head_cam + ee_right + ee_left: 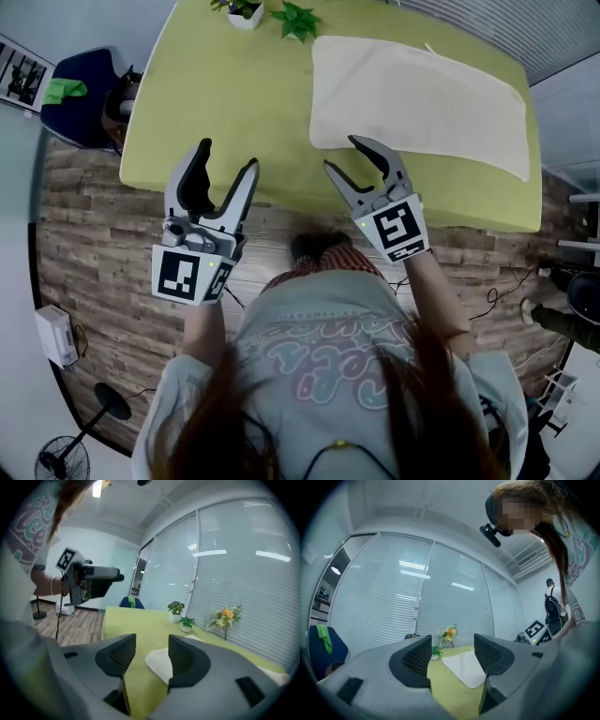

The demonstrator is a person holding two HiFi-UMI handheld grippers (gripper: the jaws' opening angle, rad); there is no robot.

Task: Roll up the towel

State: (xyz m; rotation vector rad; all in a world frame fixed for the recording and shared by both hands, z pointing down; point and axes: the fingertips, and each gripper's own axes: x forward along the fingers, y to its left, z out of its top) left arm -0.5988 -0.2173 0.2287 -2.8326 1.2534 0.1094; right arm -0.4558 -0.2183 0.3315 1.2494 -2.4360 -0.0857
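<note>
A white towel (412, 94) lies flat and spread out on the right half of the yellow-green table (216, 103). My left gripper (229, 155) hovers open at the table's near edge, left of the towel, with nothing between its jaws. In the left gripper view the towel (464, 667) shows ahead through the open gripper (452, 656). My right gripper (342, 153) is open just short of the towel's near left corner, apart from it. That corner of the towel (159, 660) sits between and beyond the jaws of the right gripper (152, 656), which is empty.
Two small potted plants (246, 11) (297, 19) stand at the table's far edge, with a flower vase (449, 633) beyond. A blue chair with a green cloth (80, 94) is left of the table. A white box (56, 336) and a fan (61, 459) are on the wooden floor.
</note>
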